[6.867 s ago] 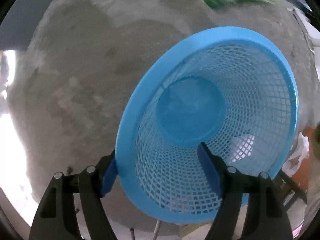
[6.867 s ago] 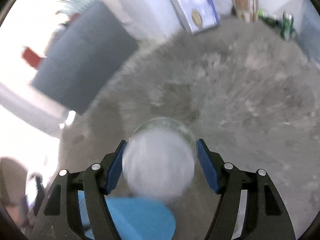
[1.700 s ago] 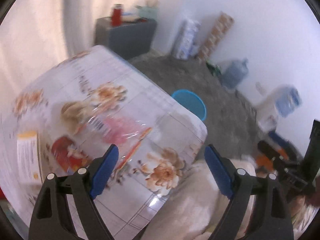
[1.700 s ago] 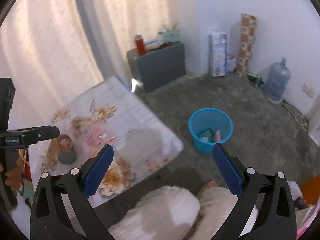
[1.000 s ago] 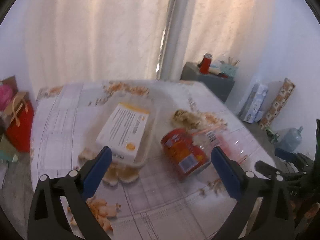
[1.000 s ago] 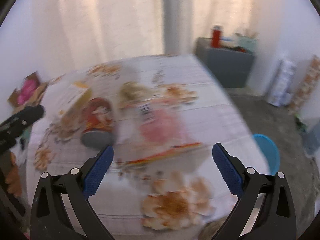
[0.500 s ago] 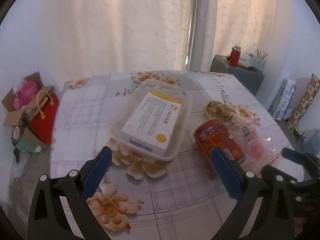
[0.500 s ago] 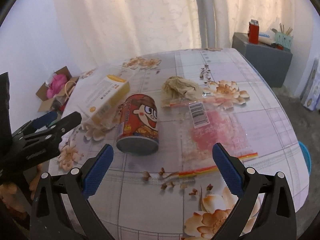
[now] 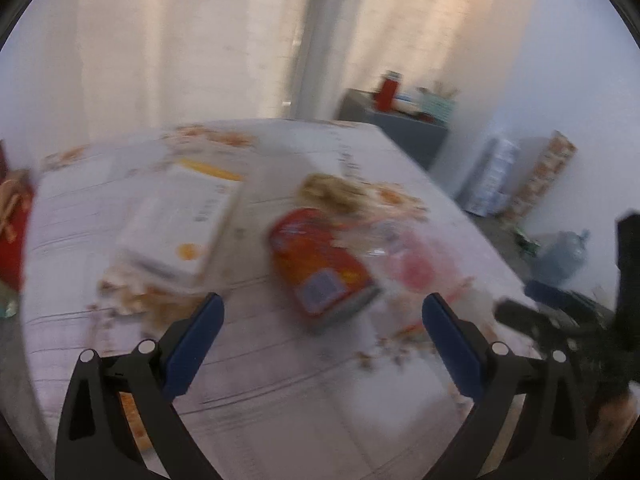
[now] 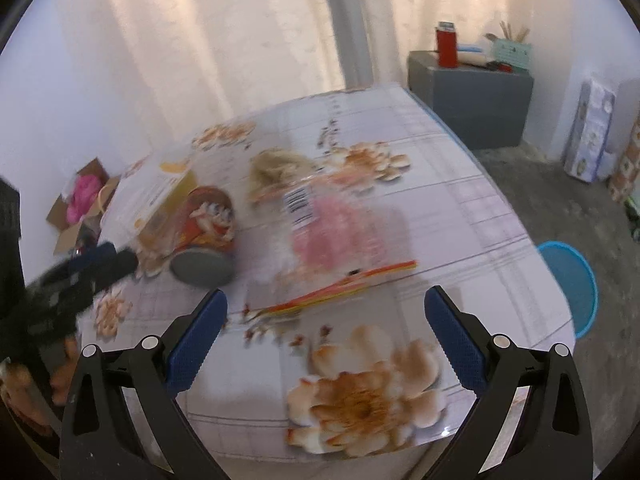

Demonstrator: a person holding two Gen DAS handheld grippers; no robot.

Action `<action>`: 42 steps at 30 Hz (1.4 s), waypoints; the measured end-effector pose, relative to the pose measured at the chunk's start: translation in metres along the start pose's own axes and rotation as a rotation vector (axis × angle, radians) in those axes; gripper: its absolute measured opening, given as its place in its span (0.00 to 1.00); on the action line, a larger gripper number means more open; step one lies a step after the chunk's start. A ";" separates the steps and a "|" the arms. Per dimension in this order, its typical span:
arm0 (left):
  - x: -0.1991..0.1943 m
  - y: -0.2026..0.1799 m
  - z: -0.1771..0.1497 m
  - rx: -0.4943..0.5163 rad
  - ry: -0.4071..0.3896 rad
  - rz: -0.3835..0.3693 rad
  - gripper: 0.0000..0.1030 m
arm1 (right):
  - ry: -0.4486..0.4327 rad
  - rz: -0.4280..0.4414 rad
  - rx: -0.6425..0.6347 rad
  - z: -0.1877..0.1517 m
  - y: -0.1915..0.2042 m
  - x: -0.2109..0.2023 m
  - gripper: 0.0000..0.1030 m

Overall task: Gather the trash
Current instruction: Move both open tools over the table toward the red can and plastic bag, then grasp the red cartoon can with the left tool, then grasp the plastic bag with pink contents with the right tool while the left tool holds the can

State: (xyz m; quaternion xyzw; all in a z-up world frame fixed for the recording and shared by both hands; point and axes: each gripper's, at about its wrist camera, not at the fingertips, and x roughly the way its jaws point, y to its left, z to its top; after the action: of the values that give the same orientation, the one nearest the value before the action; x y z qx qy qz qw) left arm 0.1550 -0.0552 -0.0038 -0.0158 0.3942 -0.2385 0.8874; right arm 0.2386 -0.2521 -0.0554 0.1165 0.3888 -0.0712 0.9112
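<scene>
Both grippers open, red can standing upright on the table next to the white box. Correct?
Not upright: the red can lies on its side, grey end facing the right wrist camera. It is beside the white box, and both left gripper and right gripper are open.

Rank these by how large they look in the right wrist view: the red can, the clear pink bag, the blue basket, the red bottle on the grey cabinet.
1. clear pink bag, widest spread
2. red can
3. blue basket, partly hidden by the table edge and farther off, so its rank against the can is unsure
4. red bottle, smallest, but also farthest
</scene>
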 end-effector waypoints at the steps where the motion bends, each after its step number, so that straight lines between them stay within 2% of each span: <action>1: 0.006 -0.006 0.000 0.011 0.004 0.002 0.94 | 0.004 0.006 0.006 0.003 -0.004 0.001 0.92; 6: 0.031 -0.020 0.006 -0.004 0.016 0.012 0.94 | 0.062 0.039 0.016 0.021 -0.017 0.022 0.92; 8: 0.039 -0.026 0.009 0.004 0.010 0.051 0.94 | 0.092 0.075 0.055 0.029 -0.026 0.034 0.92; 10: 0.049 -0.033 0.012 0.025 0.006 0.090 0.93 | 0.116 0.075 0.083 0.034 -0.033 0.046 0.91; 16: 0.068 -0.036 0.010 0.047 0.028 0.191 0.82 | 0.183 0.095 0.141 0.041 -0.045 0.080 0.84; 22: 0.082 -0.027 0.006 0.007 0.066 0.196 0.74 | 0.220 0.082 0.130 0.035 -0.041 0.103 0.75; 27: 0.092 -0.016 0.000 -0.050 0.116 0.174 0.65 | 0.204 0.063 0.090 0.035 -0.034 0.103 0.61; 30: 0.091 -0.016 -0.002 -0.056 0.116 0.171 0.64 | 0.197 0.053 0.077 0.034 -0.033 0.101 0.55; 33: 0.090 -0.017 -0.003 -0.052 0.115 0.176 0.64 | 0.188 0.048 0.069 0.032 -0.035 0.096 0.44; 34: 0.088 -0.017 -0.004 -0.051 0.115 0.177 0.64 | 0.192 0.045 0.068 0.031 -0.036 0.095 0.29; 35: 0.087 -0.018 -0.005 -0.048 0.115 0.179 0.64 | 0.198 0.045 0.071 0.029 -0.038 0.094 0.25; 42: 0.075 -0.024 -0.021 0.000 0.117 0.182 0.64 | 0.195 0.065 0.095 0.019 -0.050 0.083 0.17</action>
State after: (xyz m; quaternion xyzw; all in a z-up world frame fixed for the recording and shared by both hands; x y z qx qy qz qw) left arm 0.1733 -0.1054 -0.0654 0.0340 0.4452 -0.1574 0.8808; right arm 0.2979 -0.3086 -0.1111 0.1784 0.4679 -0.0484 0.8642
